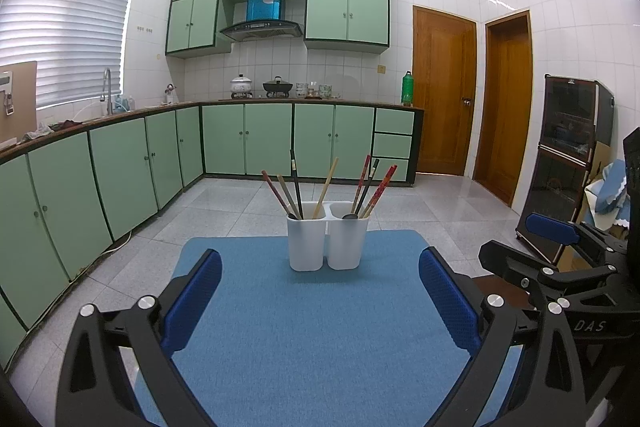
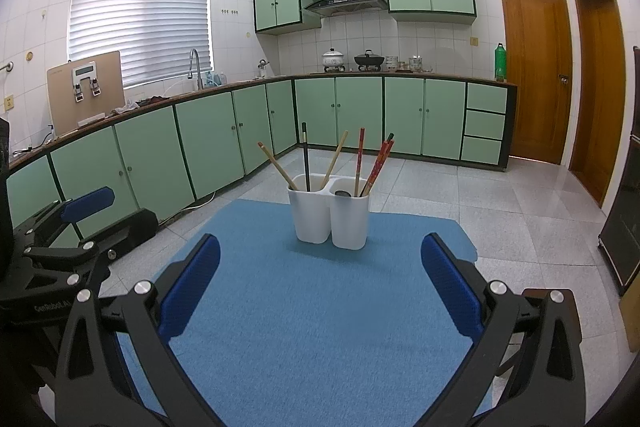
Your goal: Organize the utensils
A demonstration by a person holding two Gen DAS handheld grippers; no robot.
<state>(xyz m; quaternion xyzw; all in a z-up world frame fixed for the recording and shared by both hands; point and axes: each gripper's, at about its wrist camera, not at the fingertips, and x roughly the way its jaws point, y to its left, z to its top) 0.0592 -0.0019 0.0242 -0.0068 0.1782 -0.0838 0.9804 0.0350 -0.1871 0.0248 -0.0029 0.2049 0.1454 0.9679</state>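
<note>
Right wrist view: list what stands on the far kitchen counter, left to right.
Tan water dispenser → curved steel faucet → white lidded pot → black wok → green plastic bottle.

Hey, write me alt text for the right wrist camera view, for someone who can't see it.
A white two-compartment utensil holder stands upright on a blue mat, chopsticks leaning out of both compartments. The open right gripper frames the near foreground, jaws wide apart and empty; the left gripper shows at the left edge. Behind is a kitchen with green cabinets.
</note>
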